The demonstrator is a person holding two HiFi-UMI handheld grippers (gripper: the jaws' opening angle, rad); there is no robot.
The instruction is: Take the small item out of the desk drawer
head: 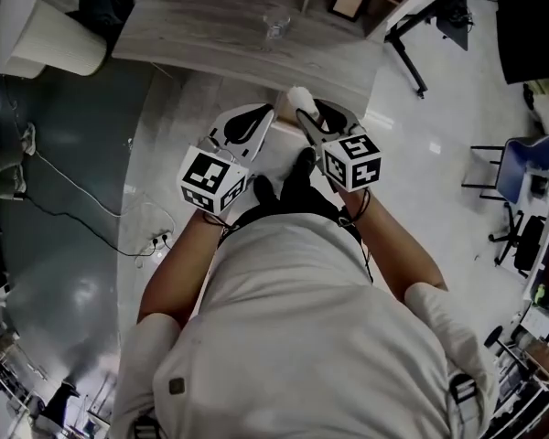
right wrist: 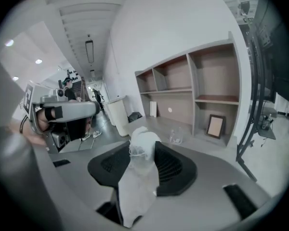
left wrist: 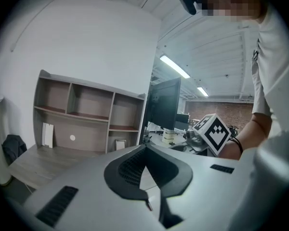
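Grey desk [head: 220, 35] bears 1 glass [head: 276, 27]; glossy floor [head: 421, 181]; right tongs [right wrist: 143, 144] clamp white item [right wrist: 135, 186].

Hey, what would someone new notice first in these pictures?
A white item is clamped in the fingers of the right gripper, in front of the person's chest. Beside it, the left gripper is shut and empty. Beyond them stands the grey desk with a glass on it.

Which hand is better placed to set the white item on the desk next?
Right: the right gripper holds the white item between its jaws; the left gripper is shut and empty.
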